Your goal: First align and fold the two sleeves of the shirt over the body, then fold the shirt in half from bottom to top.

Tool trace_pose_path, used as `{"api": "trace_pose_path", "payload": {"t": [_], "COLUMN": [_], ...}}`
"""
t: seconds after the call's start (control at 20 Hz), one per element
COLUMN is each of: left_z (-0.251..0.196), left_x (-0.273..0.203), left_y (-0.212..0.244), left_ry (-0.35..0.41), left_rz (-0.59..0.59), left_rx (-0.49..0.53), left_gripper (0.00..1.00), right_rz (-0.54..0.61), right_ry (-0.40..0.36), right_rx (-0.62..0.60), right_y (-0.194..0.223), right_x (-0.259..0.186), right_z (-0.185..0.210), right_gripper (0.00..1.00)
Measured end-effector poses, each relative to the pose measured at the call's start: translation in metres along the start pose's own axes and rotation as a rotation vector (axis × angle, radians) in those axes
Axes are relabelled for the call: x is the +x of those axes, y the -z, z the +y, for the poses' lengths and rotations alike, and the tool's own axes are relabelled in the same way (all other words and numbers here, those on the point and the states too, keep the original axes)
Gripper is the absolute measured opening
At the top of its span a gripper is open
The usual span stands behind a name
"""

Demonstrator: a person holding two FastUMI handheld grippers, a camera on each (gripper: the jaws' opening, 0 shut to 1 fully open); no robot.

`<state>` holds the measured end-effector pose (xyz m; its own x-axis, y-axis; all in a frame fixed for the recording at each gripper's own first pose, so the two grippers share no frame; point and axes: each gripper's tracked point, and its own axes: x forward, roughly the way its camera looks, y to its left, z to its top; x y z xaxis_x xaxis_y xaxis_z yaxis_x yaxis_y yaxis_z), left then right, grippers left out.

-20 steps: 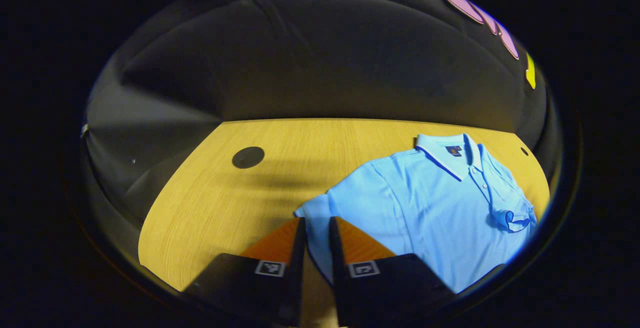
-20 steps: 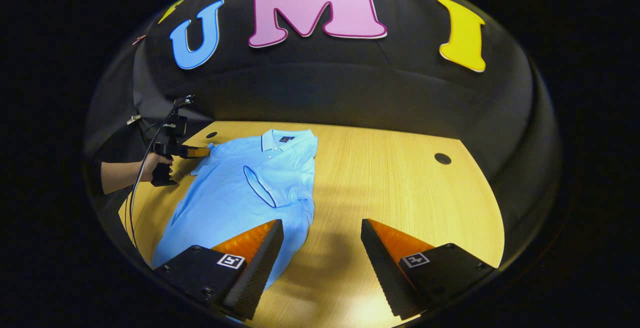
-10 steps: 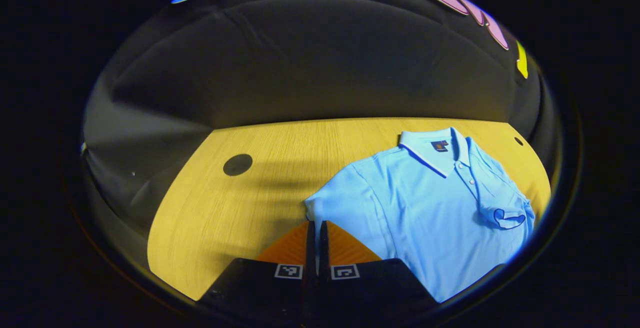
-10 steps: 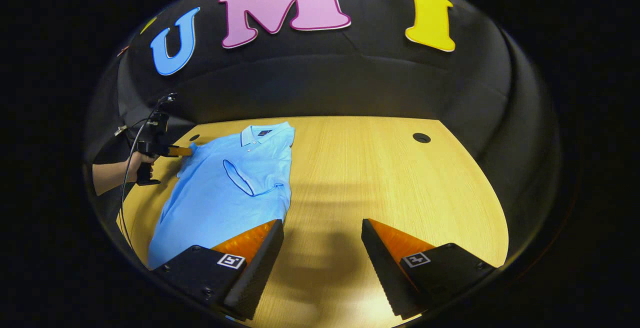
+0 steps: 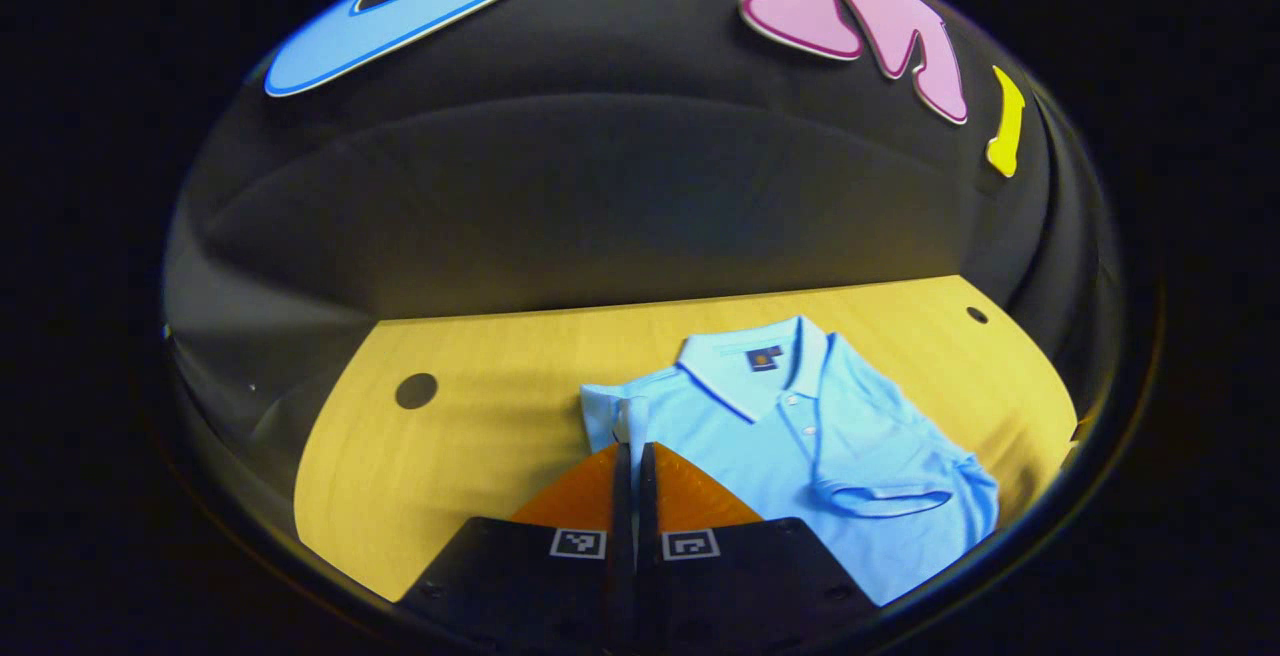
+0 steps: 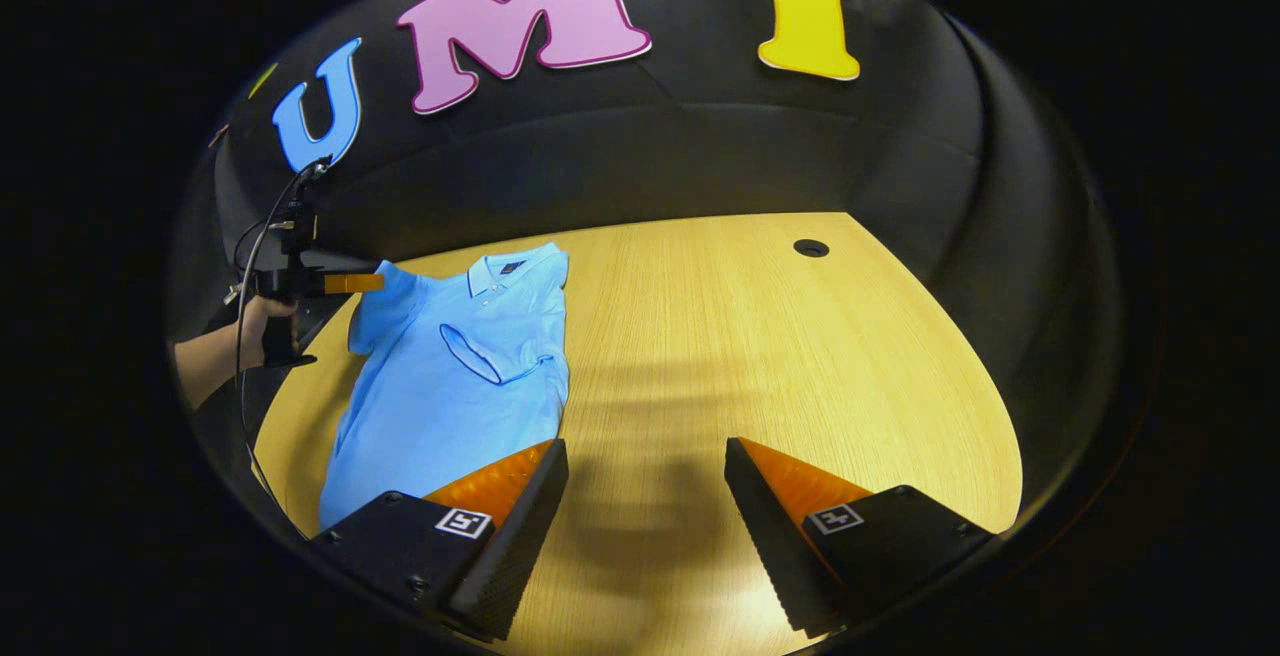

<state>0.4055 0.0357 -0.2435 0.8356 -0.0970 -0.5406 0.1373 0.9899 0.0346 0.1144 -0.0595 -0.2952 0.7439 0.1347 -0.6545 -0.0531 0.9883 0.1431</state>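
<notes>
1. Currently the light-blue polo shirt [image 5: 800,446] lies on the wooden desk [image 5: 470,436], collar toward the booth wall, hem toward the near edge.
2. Left tongs [image 5: 630,456]: fingers pressed together, a strip of the shirt's left sleeve [image 5: 612,418] pinched between them (seen in the left gripper view; the fabric rises to the finger ends).
3. In the right gripper view the same tongs [image 6: 375,283] sit at the shirt's shoulder edge, held level by a hand [image 6: 255,321], with a cable trailing from the handle.
4. That sleeve is lifted off the desk at the shoulder, its cloth drawn up toward the tongs.
5. The other sleeve [image 6: 490,356] already lies folded across the chest, dark-trimmed cuff pointing inward.
6. Right tongs [image 6: 645,456]: fingers wide apart, nothing between them, hovering above bare desk just beside the shirt's lower right edge.
7. Lower body of the shirt is flat and unfolded, reaching the near desk edge.
8. Round dark grommet hole [image 6: 811,248] in the desk, well apart from the shirt (a second one [image 5: 415,391] appears in the left gripper view).
</notes>
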Motion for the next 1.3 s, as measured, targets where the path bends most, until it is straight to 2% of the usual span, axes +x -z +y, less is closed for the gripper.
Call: {"api": "trace_pose_path", "payload": {"t": [0.15,0.4,0.55,0.7,0.75,0.8,0.85,0.9,0.95,1.1,1.3], "left_z": [-0.039,-0.096,-0.133,-0.167,-0.176,-0.182,-0.185,-0.187,-0.189,-0.173,-0.15], "left_x": [-0.004,-0.006,-0.009,-0.018,-0.021,-0.029,-0.038,-0.051,-0.065,-0.113,-0.186], "left_y": [-0.002,0.006,0.018,0.038,0.043,0.046,0.048,0.049,0.047,0.047,0.057], "left_ry": [0.044,0.103,0.177,0.234,0.25,0.265,0.27,0.285,0.298,0.269,0.232], "left_rz": [0.009,0.031,0.066,0.116,0.122,0.123,0.121,0.109,0.092,0.03,-0.024], "left_rx": [-0.009,-0.037,-0.103,-0.176,-0.172,-0.158,-0.139,-0.128,-0.119,-0.087,-0.099], "left_gripper": [0.06,0.07,0.13,0.32,0.26,0.43,0.34,0.45,0.52,0.98,0.97], "right_rz": [-0.005,-0.002,0.011,0.025,0.022,0.021,0.022,0.023,0.023,0.017,0.03], "right_ry": [-0.024,-0.054,-0.057,-0.071,-0.076,-0.076,-0.075,-0.073,-0.072,-0.072,-0.086], "right_rx": [0.038,0.003,-0.006,-0.009,-0.011,-0.015,-0.014,-0.011,-0.007,-0.018,-0.026], "right_y": [-0.005,-0.006,-0.001,0.004,0.004,0.004,0.005,0.007,0.008,0.012,0.027], "right_x": [-0.001,-0.005,-0.01,-0.016,-0.019,-0.02,-0.023,-0.027,-0.031,-0.041,-0.063], "right_z": [0.008,0.015,0.018,0.028,0.032,0.035,0.039,0.042,0.046,0.059,0.08], "right_gripper": [0.98,0.98,0.98,0.98,0.98,0.98,0.98,0.98,0.98,0.98,0.98]}}
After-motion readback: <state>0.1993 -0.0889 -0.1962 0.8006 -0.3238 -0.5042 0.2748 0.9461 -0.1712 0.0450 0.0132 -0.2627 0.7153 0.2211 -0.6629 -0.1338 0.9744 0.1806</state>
